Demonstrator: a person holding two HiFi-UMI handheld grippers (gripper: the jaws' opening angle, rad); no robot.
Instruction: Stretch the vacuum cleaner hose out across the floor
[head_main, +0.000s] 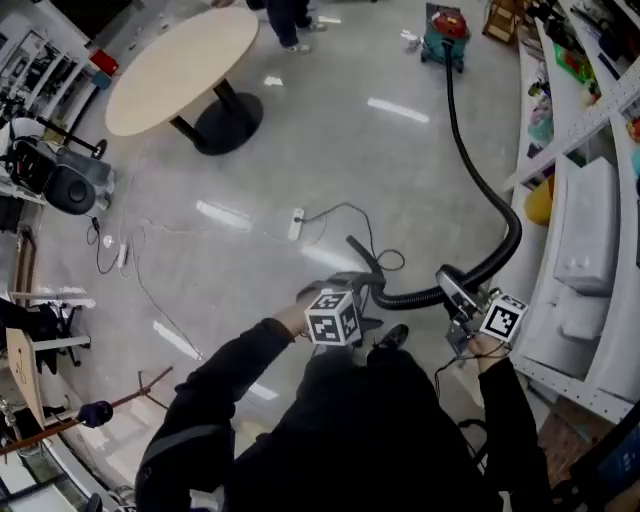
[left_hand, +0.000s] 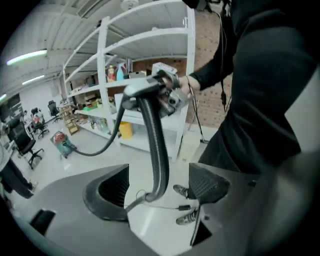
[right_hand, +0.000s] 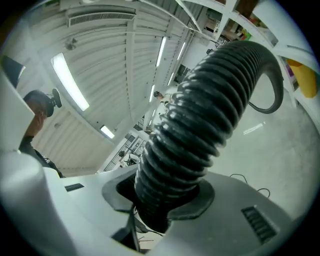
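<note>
The green and red vacuum cleaner (head_main: 445, 30) stands far off by the shelving. Its black ribbed hose (head_main: 497, 200) runs back towards me, bends left at the shelves and ends in a wand lying on the floor (head_main: 362, 255). My right gripper (head_main: 455, 292) is shut on the hose near that bend; in the right gripper view the hose (right_hand: 200, 130) fills the space between the jaws of the gripper (right_hand: 165, 205). My left gripper (head_main: 330, 288) is open beside the wand; its view shows the hose (left_hand: 156, 150) hanging beyond the spread jaws of the gripper (left_hand: 160, 187), untouched.
A round table (head_main: 185, 65) on a black foot stands at the far left. A white power strip (head_main: 296, 224) with thin cables lies mid-floor. White shelving (head_main: 590, 230) lines the right side, with a yellow container (head_main: 540, 200). A person (head_main: 290, 25) stands far off. Black equipment (head_main: 60, 180) sits at the left.
</note>
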